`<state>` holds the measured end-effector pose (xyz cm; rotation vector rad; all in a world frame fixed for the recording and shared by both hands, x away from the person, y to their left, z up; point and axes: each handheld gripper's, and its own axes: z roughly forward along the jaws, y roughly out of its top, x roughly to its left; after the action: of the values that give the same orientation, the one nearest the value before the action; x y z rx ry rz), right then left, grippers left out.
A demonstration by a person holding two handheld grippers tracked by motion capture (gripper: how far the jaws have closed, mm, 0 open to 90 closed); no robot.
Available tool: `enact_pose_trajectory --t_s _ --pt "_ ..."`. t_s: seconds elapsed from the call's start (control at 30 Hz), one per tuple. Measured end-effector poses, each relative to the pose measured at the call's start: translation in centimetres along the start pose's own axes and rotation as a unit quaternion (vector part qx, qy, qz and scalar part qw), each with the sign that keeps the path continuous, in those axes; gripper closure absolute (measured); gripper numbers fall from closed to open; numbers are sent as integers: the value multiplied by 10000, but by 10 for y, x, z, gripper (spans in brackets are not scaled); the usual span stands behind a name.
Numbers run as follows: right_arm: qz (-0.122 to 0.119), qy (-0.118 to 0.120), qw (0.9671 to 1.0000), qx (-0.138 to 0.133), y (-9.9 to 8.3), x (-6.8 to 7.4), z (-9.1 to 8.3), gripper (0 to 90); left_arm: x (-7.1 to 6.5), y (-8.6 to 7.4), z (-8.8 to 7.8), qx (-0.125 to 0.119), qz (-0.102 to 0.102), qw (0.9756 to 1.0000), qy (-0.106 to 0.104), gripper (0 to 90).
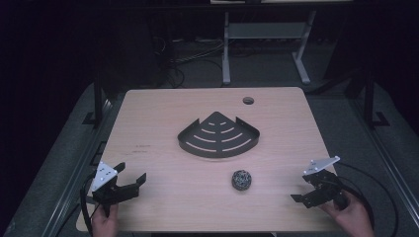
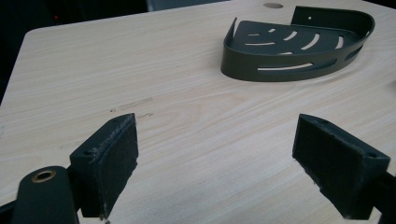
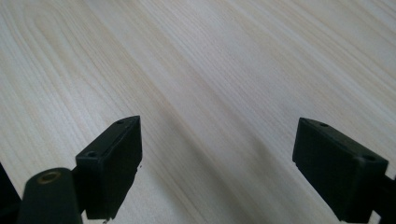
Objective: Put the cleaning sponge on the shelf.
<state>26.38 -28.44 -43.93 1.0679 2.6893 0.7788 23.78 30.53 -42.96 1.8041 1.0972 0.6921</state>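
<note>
A dark, fan-shaped slotted corner tray [image 1: 219, 136] lies in the middle of the light wooden table [image 1: 163, 108]. A small grey wire scrubber ball [image 1: 241, 179] sits in front of it, toward the near edge. My left gripper [image 1: 131, 176] rests at the near left corner, open, jaws wide with bare wood between them; in the left gripper view [image 2: 217, 154] the tray [image 2: 299, 44] stands ahead to the right. My right gripper [image 1: 302, 191] sits at the near right edge, open, with wood grain between its pads [image 3: 116, 158].
A round cable hole [image 1: 248, 100] is near the table's far edge. Beyond the table stand white desk legs [image 1: 226, 54] and loose cables on a dark floor. A black cable [image 1: 380, 197] loops from the right gripper off the table's right side.
</note>
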Motion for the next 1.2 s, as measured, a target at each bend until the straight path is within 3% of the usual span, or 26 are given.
enact_pose_trajectory --t_s 0.3,0.47,1.2 --pt "-122 69 9999 73 9 9 4 147 3 -1 -2 -23 12 10000 -7 137" --pt "-260 238 9993 95 18 17 9 149 6 -1 -4 -53 -53 10000 -4 137" --pt "-625 460 9969 143 44 31 12 146 5 0 -5 -76 -7 10000 23 137"
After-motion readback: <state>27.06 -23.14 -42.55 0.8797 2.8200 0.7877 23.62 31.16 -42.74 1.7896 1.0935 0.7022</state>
